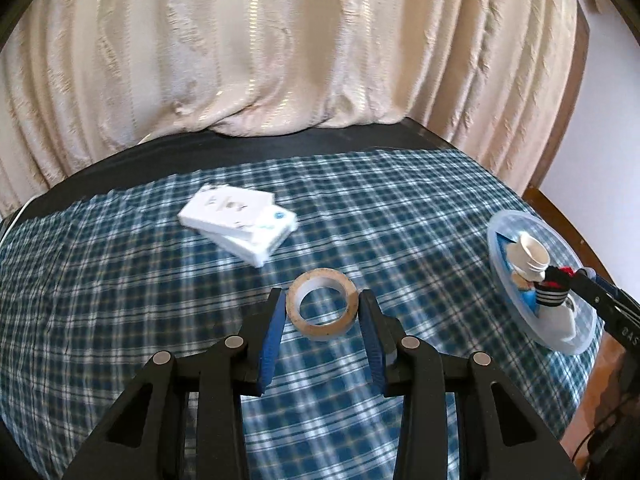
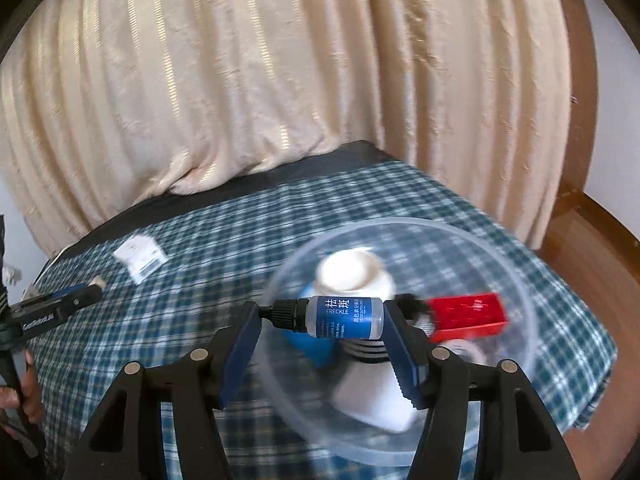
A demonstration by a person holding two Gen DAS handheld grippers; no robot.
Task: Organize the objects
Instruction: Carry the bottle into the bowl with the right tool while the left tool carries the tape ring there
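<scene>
My left gripper (image 1: 322, 300) is shut on a roll of beige tape (image 1: 322, 307), held just above the checked cloth. My right gripper (image 2: 322, 316) is shut on a small blue dropper bottle (image 2: 328, 317) with a black cap, held sideways over the clear plastic bowl (image 2: 516, 280). The bowl holds a white cup (image 2: 352, 276), a red block (image 2: 468, 316), a black-and-white striped thing (image 2: 366, 351) and a white item. The bowl also shows in the left wrist view (image 1: 508, 228) at the right edge of the table.
Two stacked white card boxes (image 1: 236, 220) lie at the far left of the blue checked cloth (image 1: 120, 300). A cream curtain (image 1: 280, 48) hangs behind the table. A wooden frame (image 2: 580, 240) stands at the right.
</scene>
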